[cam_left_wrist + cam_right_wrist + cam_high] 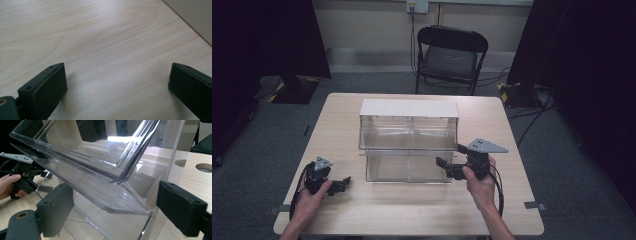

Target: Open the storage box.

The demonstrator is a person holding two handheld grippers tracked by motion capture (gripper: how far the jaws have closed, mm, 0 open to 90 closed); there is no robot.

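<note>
The right gripper (451, 160), jaws apart, flanks the clear acrylic bin's (408, 142) right corner; the left gripper (343, 184) rests open left of it.

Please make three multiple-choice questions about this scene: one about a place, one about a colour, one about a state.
1. Where is the left gripper?
A. On top of the clear box
B. On the table, left of the clear box's front
C. On a chair seat

2. What colour is the top panel of the clear box?
A. White
B. Red
C. Black

3. How do the left gripper's jaws stand?
A. Shut on a cloth
B. Shut on the box
C. Open, nothing between them

Answers:
1. B: in the high view the left gripper rests on the table, to the left of the clear box.
2. A: the top panel is white above the clear walls.
3. C: the left gripper view shows the two jaws far apart with bare wood between them.
</note>
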